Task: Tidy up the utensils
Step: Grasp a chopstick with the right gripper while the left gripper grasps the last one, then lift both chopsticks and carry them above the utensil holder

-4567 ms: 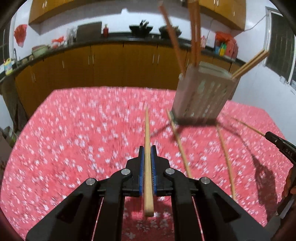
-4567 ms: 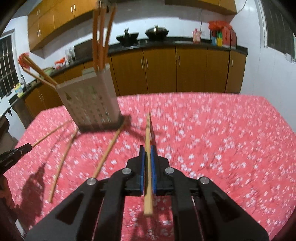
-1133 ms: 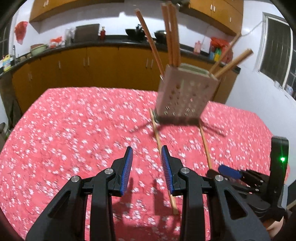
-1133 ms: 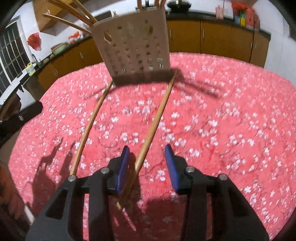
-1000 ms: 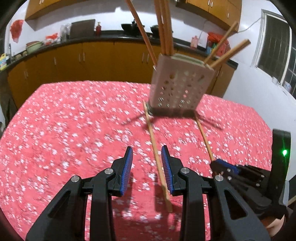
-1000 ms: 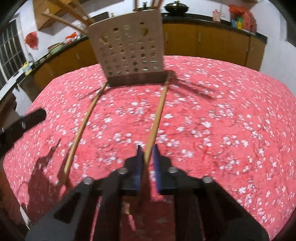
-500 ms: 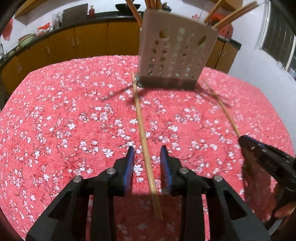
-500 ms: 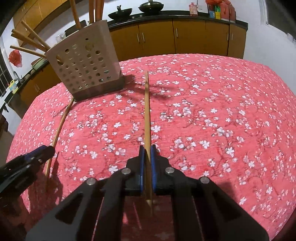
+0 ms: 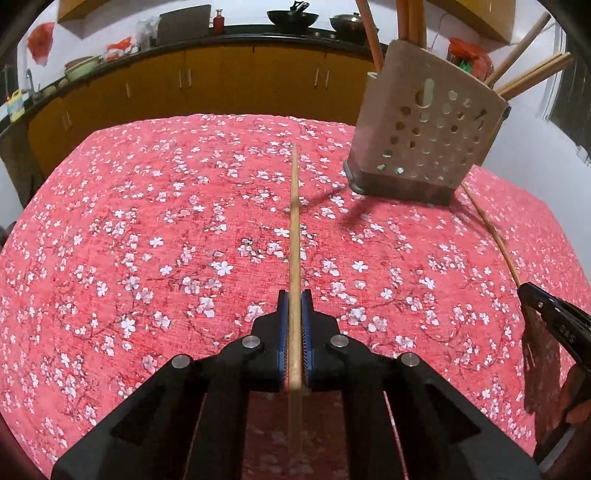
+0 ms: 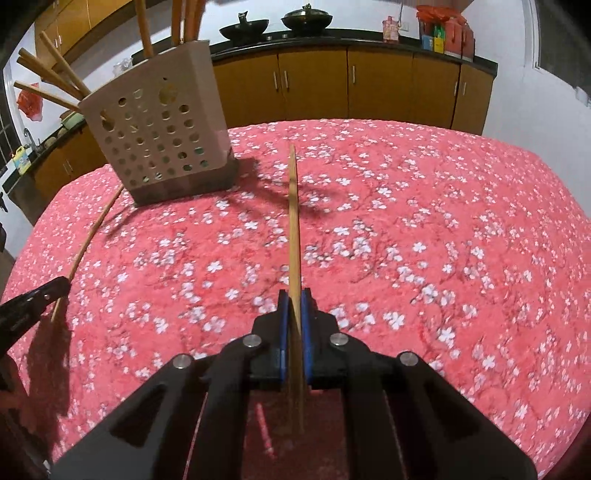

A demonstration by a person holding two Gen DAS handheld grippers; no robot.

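Note:
My left gripper (image 9: 294, 302) is shut on a wooden chopstick (image 9: 294, 229) that points forward above the red floral tablecloth (image 9: 147, 229). My right gripper (image 10: 294, 301) is shut on another chopstick (image 10: 293, 221), also lifted and pointing forward. The beige perforated utensil holder (image 9: 424, 147) stands at the far right in the left wrist view and at the far left in the right wrist view (image 10: 159, 133), with several chopsticks sticking out of it. One loose chopstick (image 9: 487, 229) lies on the cloth beside the holder; it also shows in the right wrist view (image 10: 90, 236).
The other gripper's tip shows at the right edge of the left wrist view (image 9: 554, 317) and at the left edge of the right wrist view (image 10: 33, 299). Brown kitchen cabinets (image 9: 221, 85) and a dark counter with woks (image 10: 273, 22) run behind the table.
My left gripper has closed on the chopstick it straddled and lifted it. My right gripper, shut on its chopstick since a second ago, has raised it off the cloth.

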